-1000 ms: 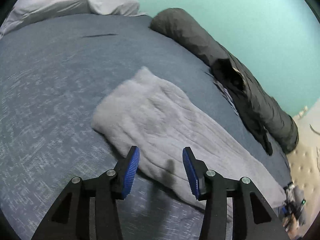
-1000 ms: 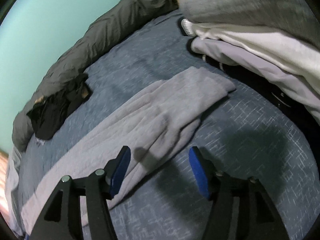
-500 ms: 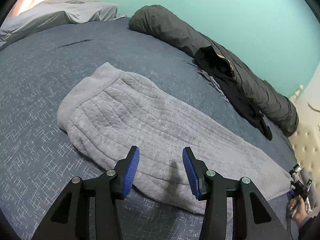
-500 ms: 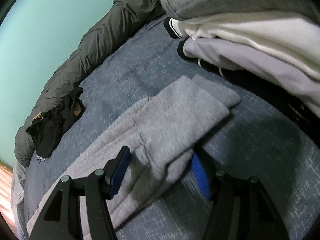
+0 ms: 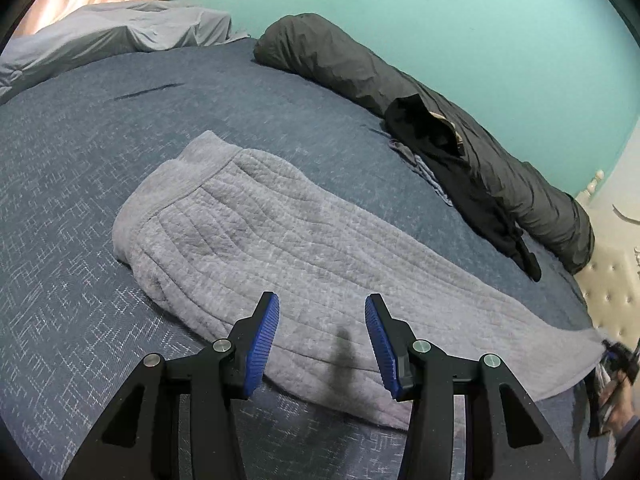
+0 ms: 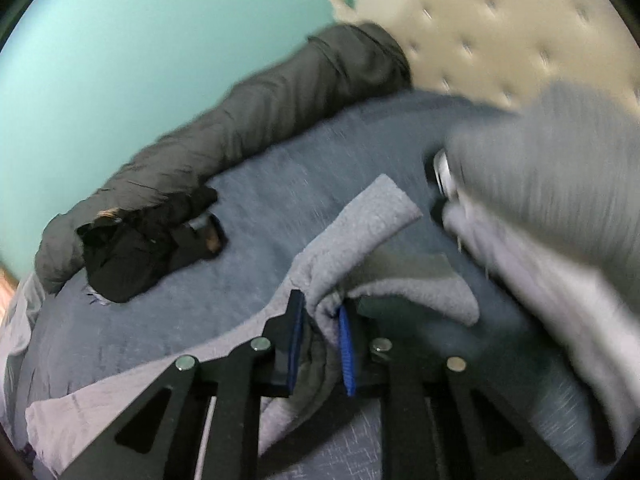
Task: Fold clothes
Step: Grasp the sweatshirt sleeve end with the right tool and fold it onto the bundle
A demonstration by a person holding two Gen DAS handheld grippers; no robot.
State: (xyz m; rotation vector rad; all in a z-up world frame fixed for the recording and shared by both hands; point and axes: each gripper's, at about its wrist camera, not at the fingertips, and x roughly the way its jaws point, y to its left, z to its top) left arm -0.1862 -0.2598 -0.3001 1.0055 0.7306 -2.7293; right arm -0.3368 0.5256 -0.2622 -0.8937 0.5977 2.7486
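Grey quilted trousers (image 5: 288, 248) lie lengthwise on the blue bedspread (image 5: 80, 184), waistband to the far left. My left gripper (image 5: 322, 344) hovers open over their near edge, nothing between its blue pads. In the right wrist view my right gripper (image 6: 322, 320) is closing on the cuff end of the grey trousers (image 6: 360, 224); cloth is bunched and pressed between its pads and lifted off the bed, folds hanging down. The right gripper also shows small at the far right edge of the left wrist view, with a hand on it.
A dark rolled duvet (image 5: 400, 80) runs along the teal wall, with a black garment (image 5: 440, 148) on it. A pile of grey and white clothes (image 6: 552, 216) lies to the right of the held cuff. A tufted headboard (image 6: 500, 28) stands behind; pale pillows (image 5: 120, 32) lie far left.
My right gripper went from open around the cuff to closed on it and rose, lifting the cloth. The left gripper shifted along the trousers earlier and now holds still.
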